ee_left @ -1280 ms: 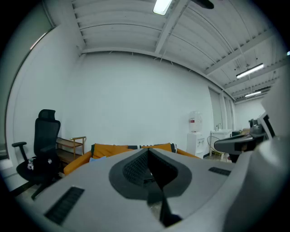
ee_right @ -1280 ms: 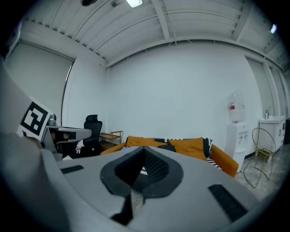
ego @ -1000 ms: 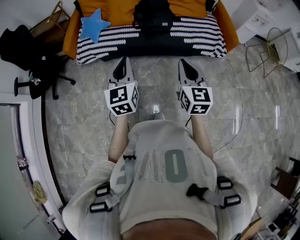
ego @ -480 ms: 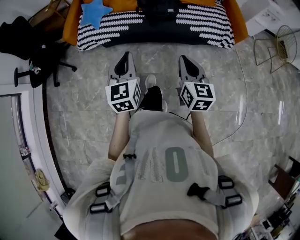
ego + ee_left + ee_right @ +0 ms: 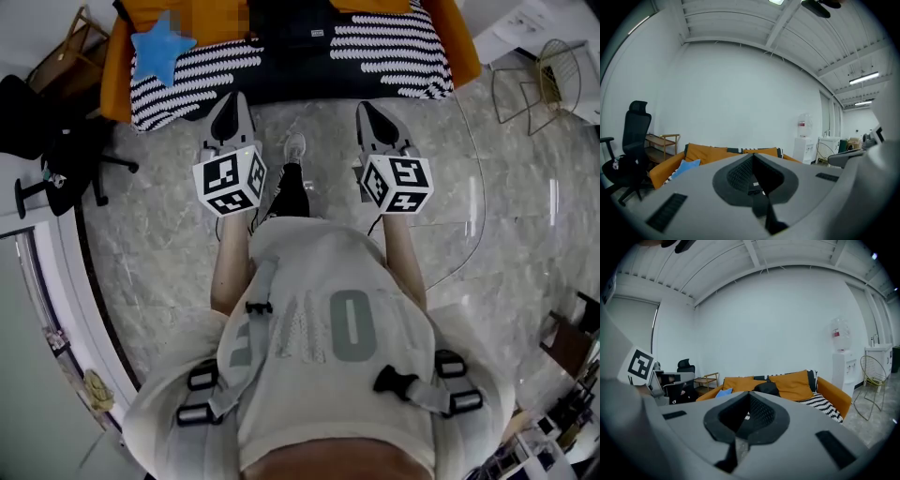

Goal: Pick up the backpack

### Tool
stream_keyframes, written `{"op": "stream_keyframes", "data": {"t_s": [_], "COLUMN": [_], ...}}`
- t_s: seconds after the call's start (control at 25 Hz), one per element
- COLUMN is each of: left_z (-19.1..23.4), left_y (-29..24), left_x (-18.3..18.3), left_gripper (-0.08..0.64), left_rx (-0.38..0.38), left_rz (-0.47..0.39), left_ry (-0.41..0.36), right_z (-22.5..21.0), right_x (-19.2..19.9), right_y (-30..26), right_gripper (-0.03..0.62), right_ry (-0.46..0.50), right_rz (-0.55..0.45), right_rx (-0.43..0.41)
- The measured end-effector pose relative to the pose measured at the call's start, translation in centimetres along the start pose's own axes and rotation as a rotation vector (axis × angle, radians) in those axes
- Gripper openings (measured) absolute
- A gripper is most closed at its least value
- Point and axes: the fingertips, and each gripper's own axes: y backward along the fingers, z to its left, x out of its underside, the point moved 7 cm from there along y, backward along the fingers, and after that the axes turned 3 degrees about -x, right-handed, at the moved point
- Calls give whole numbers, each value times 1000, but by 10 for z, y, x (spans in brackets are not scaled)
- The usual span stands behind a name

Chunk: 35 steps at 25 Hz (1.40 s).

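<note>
Backpack (image 5: 766, 388) black, rounded, on orange sofa (image 5: 833, 395); left gripper (image 5: 231, 101), right gripper (image 5: 364, 110) jaws closed, empty.

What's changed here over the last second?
The person stepped forward, one shoe ahead, bringing the left claw and right claw nearer the sofa. Nothing was taken hold of or let go. Both claws stay shut and empty; the black backpack still lies on the sofa, untouched.
</note>
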Motion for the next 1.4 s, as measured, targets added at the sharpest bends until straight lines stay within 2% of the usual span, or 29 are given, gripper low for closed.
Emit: {"op": "stream_keyframes", "data": {"t_s": [0.44, 0.64, 0.8, 1.08, 1.4], "left_z": [38, 64, 79, 67, 55], "left_y": [-188, -255, -287, -326, -351], "left_x": [-42, -49, -55, -49, -56], "left_gripper": [20, 20, 20, 20, 20], "left_rx": [86, 120, 105, 113, 4], "left_rz": [9, -2, -5, 32, -26], "left_ry": [15, 37, 28, 24, 53], "right_z": [-56, -69, -67, -85, -126], "right_x": [-70, -90, -99, -108, -122], "right_y": [-151, -218, -256, -303, -335], "right_gripper": [6, 6, 6, 6, 6], "right_ry": [-12, -15, -10, 19, -21], "right_rz": [20, -14, -12, 13, -2], "right_rx": [58, 94, 73, 18, -68]}}
